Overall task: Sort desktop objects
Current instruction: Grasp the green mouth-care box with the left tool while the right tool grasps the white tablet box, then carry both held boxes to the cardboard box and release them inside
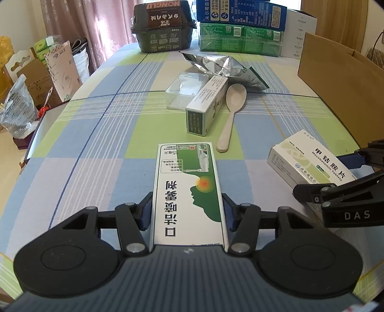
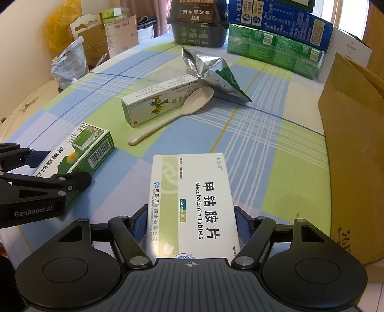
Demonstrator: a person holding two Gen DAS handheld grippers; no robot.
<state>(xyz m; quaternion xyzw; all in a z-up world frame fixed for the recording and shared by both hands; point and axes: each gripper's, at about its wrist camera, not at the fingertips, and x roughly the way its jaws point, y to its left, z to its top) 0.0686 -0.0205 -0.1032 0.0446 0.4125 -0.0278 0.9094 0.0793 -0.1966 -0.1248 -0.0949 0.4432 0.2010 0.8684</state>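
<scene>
My left gripper (image 1: 187, 208) is shut on a long white-and-green throat spray box (image 1: 187, 189), gripping its sides low over the checked tablecloth. To its right, my right gripper (image 1: 336, 174) grips a white Mecobalamin tablet box (image 1: 307, 160). In the right wrist view the right gripper (image 2: 191, 220) is shut on that tablet box (image 2: 192, 199), with the left gripper (image 2: 51, 169) and spray box (image 2: 81, 148) at the left. Farther out lie a white-and-green ointment box (image 1: 206, 105), a cream spoon (image 1: 234, 108), a clear plastic tray (image 1: 184, 88) and a torn foil pouch (image 1: 216, 64).
A brown paper bag (image 1: 336, 79) stands along the table's right edge. At the far end sit a dark food container (image 1: 163, 28), green packs (image 1: 240, 38) and a blue carton (image 1: 242, 12). Bags and cardboard boxes (image 1: 36, 79) crowd the floor at the left.
</scene>
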